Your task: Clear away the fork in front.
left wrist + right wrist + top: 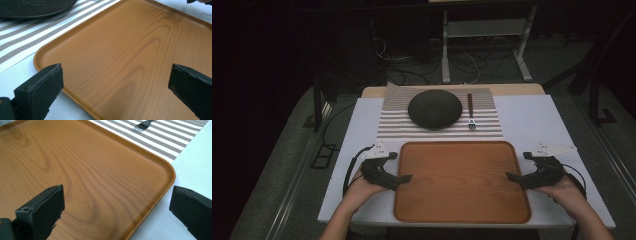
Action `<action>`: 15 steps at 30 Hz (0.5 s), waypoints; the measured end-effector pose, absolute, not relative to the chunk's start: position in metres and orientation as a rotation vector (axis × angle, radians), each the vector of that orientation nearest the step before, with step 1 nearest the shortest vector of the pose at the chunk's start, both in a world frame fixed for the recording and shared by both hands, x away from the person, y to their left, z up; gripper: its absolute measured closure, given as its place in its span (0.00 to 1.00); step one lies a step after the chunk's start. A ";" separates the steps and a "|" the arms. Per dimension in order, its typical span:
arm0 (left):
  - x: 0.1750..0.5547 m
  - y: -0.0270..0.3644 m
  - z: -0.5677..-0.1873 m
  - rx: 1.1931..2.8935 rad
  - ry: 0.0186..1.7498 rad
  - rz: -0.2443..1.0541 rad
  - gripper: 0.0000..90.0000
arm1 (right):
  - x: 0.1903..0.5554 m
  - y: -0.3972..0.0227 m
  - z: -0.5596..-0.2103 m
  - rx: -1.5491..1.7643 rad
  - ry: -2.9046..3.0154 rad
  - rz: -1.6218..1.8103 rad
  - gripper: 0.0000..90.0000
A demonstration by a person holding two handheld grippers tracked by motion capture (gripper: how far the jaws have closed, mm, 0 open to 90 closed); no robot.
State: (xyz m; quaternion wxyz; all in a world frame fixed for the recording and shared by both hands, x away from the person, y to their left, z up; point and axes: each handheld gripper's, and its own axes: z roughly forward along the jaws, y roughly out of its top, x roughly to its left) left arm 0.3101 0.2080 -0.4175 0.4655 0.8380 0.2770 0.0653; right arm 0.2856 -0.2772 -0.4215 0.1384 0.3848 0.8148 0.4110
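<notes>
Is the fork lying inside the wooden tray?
No. In the high view the fork lies on the striped mat, right of the dark plate, beyond the tray, which holds nothing.

tray (462,180) orange-brown woodgrain | placemat (394,122) white-brown striped | plate (434,109) dark | table (527,117) white

A dim lab or test room is suggested: loose cables (412,65) are strewn on grey carpet (282,165), metal desk legs (484,45) stand behind a white table (532,120).
</notes>
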 end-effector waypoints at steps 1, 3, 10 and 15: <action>0.310 0.208 -0.418 2.064 0.677 0.159 0.00 | 0.286 -0.276 -0.421 1.110 2.356 1.188 0.00; 0.310 0.207 -0.418 2.065 0.679 0.161 0.00 | 0.288 -0.276 -0.422 1.101 2.361 1.182 0.00; 0.310 0.207 -0.419 2.064 0.684 0.160 0.00 | 0.291 -0.273 -0.421 1.101 2.371 1.193 0.00; 0.309 0.207 -0.419 2.063 0.688 0.163 0.00 | 0.294 -0.270 -0.420 1.107 2.374 1.191 0.00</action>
